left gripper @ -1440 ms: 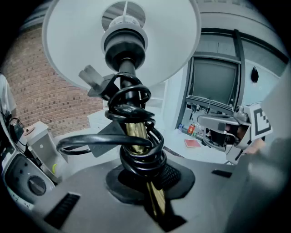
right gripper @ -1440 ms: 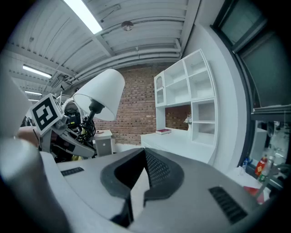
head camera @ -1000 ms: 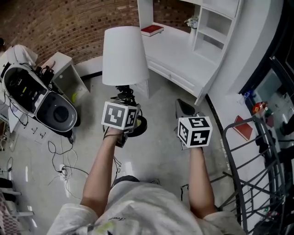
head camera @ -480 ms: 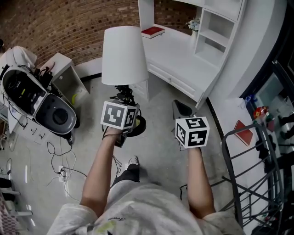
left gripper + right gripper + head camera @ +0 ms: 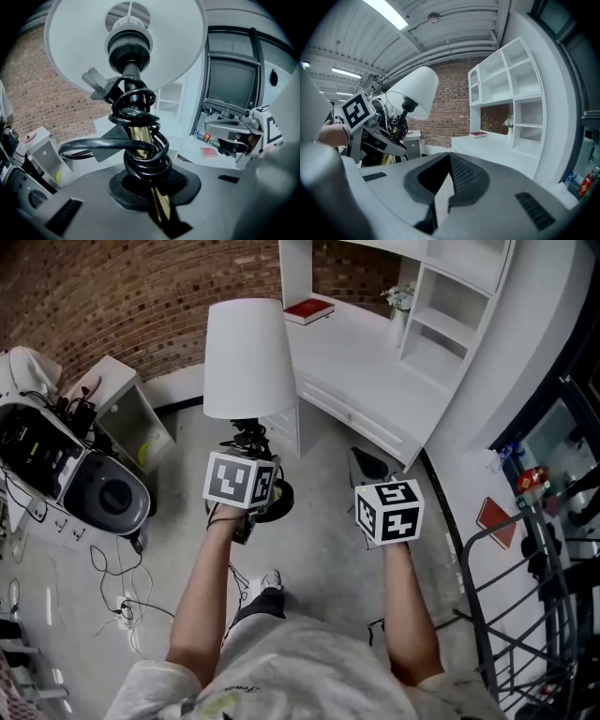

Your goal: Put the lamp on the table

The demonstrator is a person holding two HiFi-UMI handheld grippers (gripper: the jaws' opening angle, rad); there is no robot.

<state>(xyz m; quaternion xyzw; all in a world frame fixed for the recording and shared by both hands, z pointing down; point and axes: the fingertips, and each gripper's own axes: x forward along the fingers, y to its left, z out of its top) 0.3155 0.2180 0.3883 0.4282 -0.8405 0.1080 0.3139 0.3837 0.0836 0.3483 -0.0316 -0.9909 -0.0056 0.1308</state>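
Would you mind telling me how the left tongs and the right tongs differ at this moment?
The left tongs are clamped on the lamp's brass stem, while the right tongs are closed on nothing. The left tongs sit beneath the lamp's shade with its coiled cord right before them; the right tongs face the white desk with nothing close. Both carry a marker cube and are held out ahead of the person.
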